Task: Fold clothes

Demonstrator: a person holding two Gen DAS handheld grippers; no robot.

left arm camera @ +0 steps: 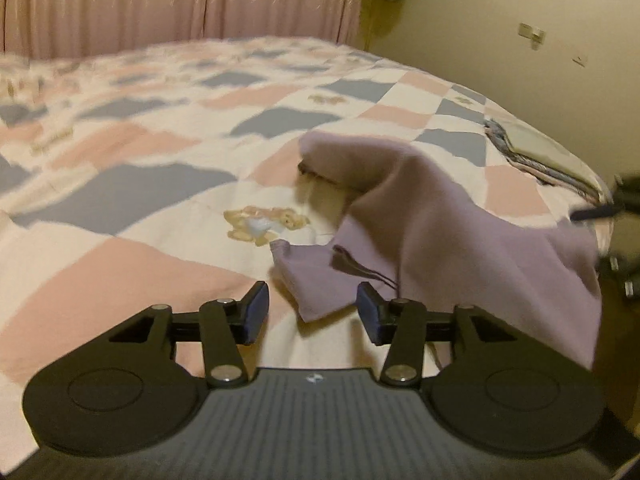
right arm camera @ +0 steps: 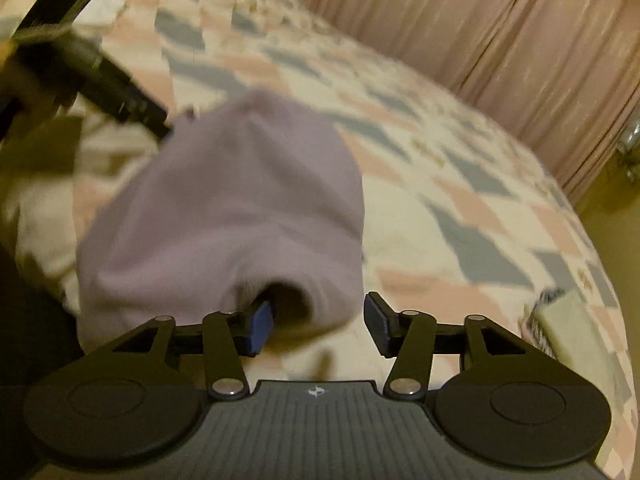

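Cloth (left arm camera: 460,216) lies bunched at the bed (left arm camera: 140,184) edge; both tools, left (left arm camera: 312,312) and right (right arm camera: 320,328), are spread, pinching nothing. It may slide off, or a grab may catch several layers.

Both the left gripper (left arm camera: 312,312) and the right gripper (right arm camera: 320,326) are black, with blue-padded jaws, silver pivot screws and a ribbed grey body.

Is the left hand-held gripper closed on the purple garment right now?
No, the left hand-held gripper is open, its pads apart with the purple garment lying ahead.
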